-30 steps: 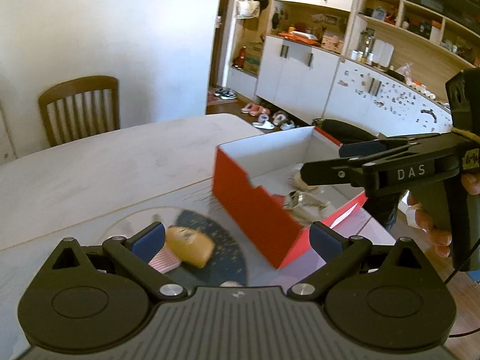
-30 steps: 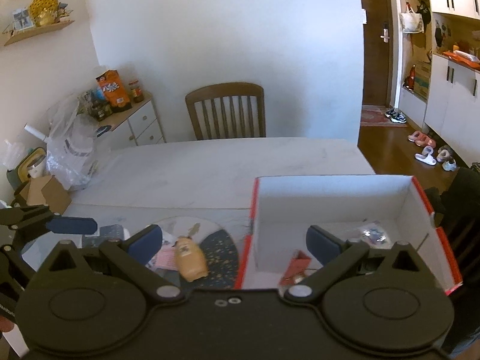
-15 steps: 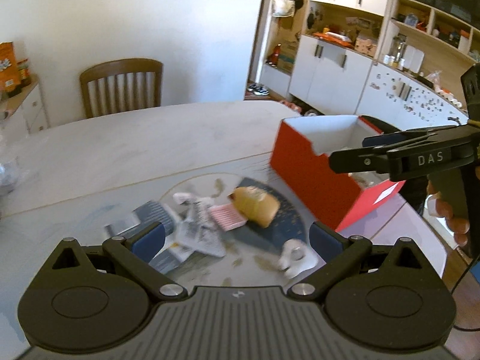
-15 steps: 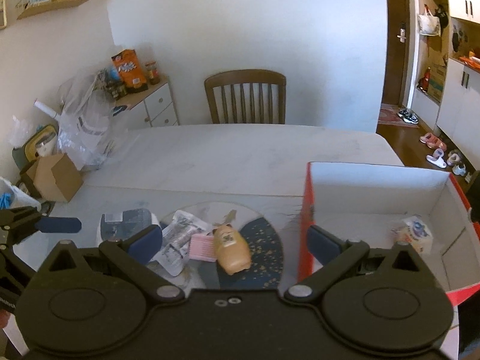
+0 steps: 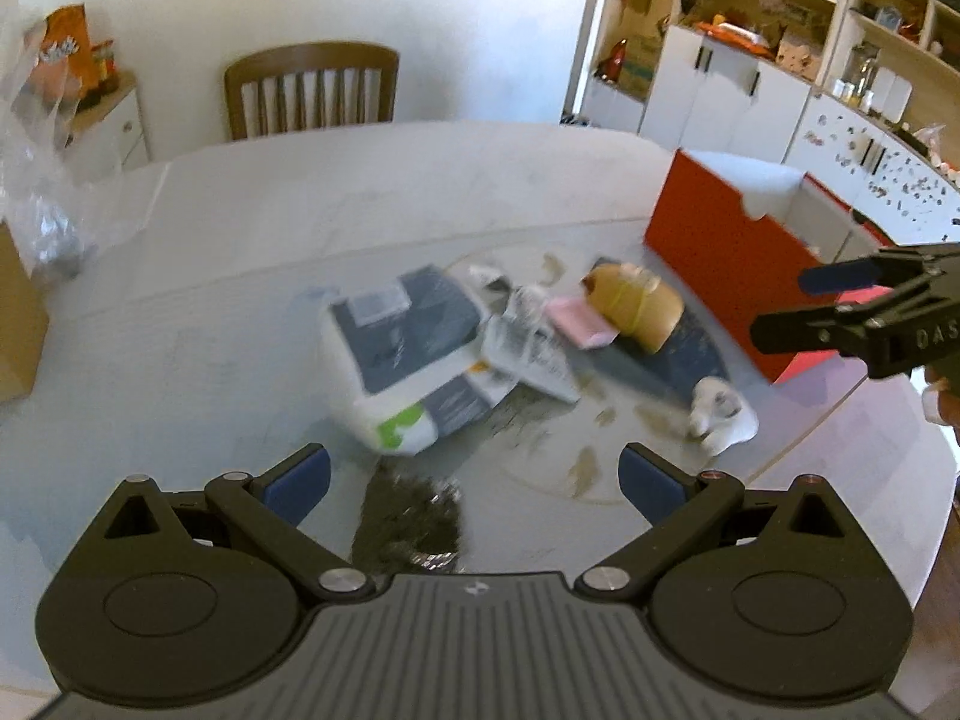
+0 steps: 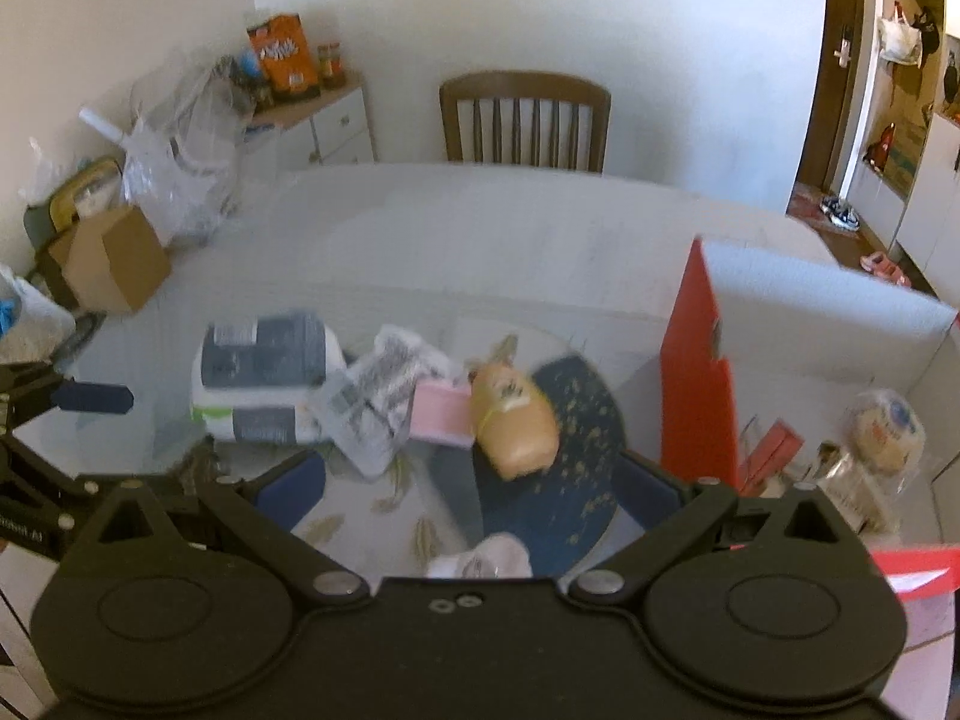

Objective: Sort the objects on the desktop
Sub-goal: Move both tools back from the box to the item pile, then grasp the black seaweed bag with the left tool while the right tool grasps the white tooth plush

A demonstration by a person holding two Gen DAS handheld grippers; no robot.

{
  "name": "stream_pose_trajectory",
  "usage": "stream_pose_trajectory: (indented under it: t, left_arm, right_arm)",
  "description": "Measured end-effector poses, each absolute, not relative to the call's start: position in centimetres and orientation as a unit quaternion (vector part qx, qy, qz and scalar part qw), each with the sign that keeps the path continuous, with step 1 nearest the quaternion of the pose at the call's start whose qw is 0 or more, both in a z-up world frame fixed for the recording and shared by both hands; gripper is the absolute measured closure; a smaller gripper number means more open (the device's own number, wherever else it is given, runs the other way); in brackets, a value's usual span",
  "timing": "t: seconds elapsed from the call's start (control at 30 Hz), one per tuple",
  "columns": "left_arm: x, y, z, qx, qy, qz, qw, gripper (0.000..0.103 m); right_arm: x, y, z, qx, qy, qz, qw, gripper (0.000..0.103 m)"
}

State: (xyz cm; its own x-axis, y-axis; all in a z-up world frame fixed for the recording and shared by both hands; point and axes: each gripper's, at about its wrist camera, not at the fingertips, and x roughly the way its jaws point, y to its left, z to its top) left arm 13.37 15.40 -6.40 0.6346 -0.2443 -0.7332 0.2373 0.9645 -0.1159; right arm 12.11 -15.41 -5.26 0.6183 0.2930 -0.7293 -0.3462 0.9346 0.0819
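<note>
Both sets of tongs hang over the pale marble desk [image 5: 372, 192], each spread wide with nothing between its blue pads: the left tongs [image 5: 474, 477] above a dark speckled patch of the round glass mat, the right tongs [image 6: 471, 480] over the mat's navy part.

Nearest lies one small crumpled white object [image 5: 720, 414], close to the desk's edge. Beyond it, four loose things cluster on the mat: one white-and-navy soft pack with a green corner [image 5: 408, 354], one crinkled printed sachet [image 5: 528, 342] leaning against it, one flat pink packet [image 5: 579, 321], and one tan plastic bottle lying on its side [image 5: 636, 306], touching the pink packet. To their right stands one red cardboard box with a white inside [image 5: 720, 264]; the right view shows a round wrapped item [image 6: 885, 429] and some small packets in it, too blurred to count. One wooden chair [image 5: 312, 90] stands at the far side.

Half a second ago the left view sat nearer the box; it has swung left and brought the soft pack fully into sight.
</note>
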Motion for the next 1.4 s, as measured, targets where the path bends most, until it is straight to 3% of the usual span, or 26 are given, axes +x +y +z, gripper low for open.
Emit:
stream_pose_trajectory:
  t: [0.77,0.9,1.4]
  left_arm:
    - [14.6,17.1,-11.3,-0.002,0.432,-0.131,0.892,0.001]
    - [14.7,17.1,-11.5,-0.002,0.433,-0.132,0.892,0.002]
    - [14.8,17.1,-11.7,0.002,0.437,-0.128,0.890,0.023]
  right_arm:
    - [12.2,-15.1,-12.7,-0.055,0.465,0.148,0.871,0.009]
    - [12.4,-15.1,-13.3,-0.058,0.472,0.147,0.867,0.017]
    - [12.6,-15.1,-13.6,-0.068,0.478,0.145,0.863,0.026]
